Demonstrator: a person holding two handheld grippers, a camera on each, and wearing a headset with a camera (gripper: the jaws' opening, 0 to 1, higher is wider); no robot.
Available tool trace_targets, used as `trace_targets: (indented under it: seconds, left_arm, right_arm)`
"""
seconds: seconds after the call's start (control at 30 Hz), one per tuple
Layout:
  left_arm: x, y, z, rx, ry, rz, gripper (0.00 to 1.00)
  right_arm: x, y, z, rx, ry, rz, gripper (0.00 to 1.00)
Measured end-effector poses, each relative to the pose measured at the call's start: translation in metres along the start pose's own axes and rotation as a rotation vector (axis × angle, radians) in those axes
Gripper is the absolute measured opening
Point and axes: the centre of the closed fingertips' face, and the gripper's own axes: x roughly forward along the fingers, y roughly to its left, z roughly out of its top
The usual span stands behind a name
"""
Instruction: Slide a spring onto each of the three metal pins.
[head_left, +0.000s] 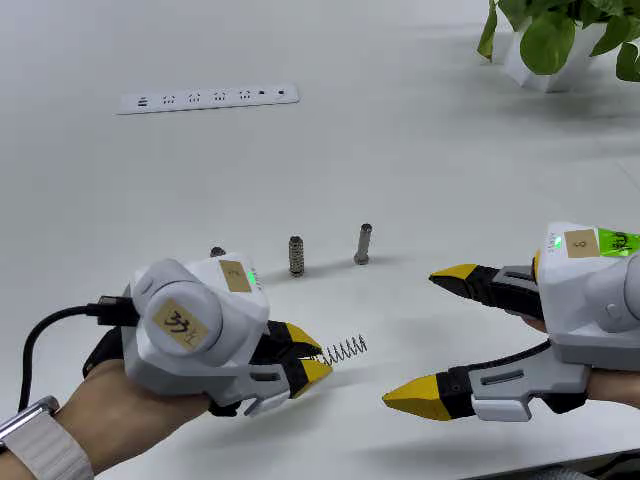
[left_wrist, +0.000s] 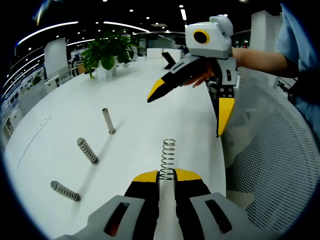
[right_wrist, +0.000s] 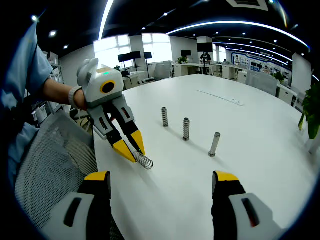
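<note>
Spring (head_left: 343, 349) pinched in my left tongs (head_left: 320, 360); right tongs (head_left: 410, 338) wide, bare pin (head_left: 363, 244) ahead across open table (head_left: 450, 180).

A white surface (head_left: 420, 160) carries a white power strip (head_left: 208, 98) lying flat toward the far left. A leafy green plant (head_left: 565, 25) in a white pot (head_left: 535, 72) stands at the far right. A grey mesh chair (left_wrist: 270, 165) sits just beside the surface, under long ceiling lights (right_wrist: 107, 17).

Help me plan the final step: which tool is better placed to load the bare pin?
Left. The left tool grips the spring, with the bare pin ahead; the right tool is open and empty.
</note>
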Motion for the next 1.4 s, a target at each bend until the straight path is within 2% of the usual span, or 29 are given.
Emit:
trace_targets:
  seconds: [0.17,0.23,0.33,0.4,0.53,0.63,0.77,0.87,1.0,1.4]
  left_arm:
    - [-0.009,0.000,0.000,-0.002,-0.036,0.003,0.10]
    - [-0.014,0.000,0.000,-0.001,-0.053,-0.002,0.10]
    - [-0.019,-0.004,0.004,0.016,-0.066,-0.012,0.10]
    - [-0.022,-0.002,0.003,0.017,-0.074,-0.012,0.10]
    - [-0.027,-0.002,0.001,0.019,-0.082,-0.011,0.10]
    - [-0.030,-0.004,0.004,0.021,-0.089,-0.018,0.10]
    - [-0.031,-0.007,0.000,0.025,-0.092,-0.035,0.10]
    - [-0.031,-0.009,-0.001,0.018,-0.096,-0.045,0.10]
    - [-0.031,-0.010,-0.003,0.021,-0.097,-0.047,0.10]
    - [-0.032,-0.014,0.001,0.025,-0.112,-0.054,0.10]
  right_arm:
    - [0.007,0.016,0.010,-0.034,0.010,0.073,0.74]
    - [0.011,0.024,0.015,-0.016,0.010,0.116,0.71]
    - [0.015,0.029,0.021,-0.007,0.006,0.147,0.65]
    - [0.017,0.033,0.023,0.005,0.011,0.173,0.59]
    - [0.020,0.039,0.020,0.012,0.041,0.231,0.48]
    - [0.022,0.040,0.021,0.009,0.053,0.249,0.41]
    - [0.026,0.046,0.023,0.003,0.066,0.296,0.28]
    - [0.030,0.053,0.020,-0.002,0.085,0.333,0.25]
    - [0.034,0.057,0.019,-0.012,0.097,0.352,0.19]
    - [0.036,0.061,0.019,-0.025,0.105,0.369,0.12]
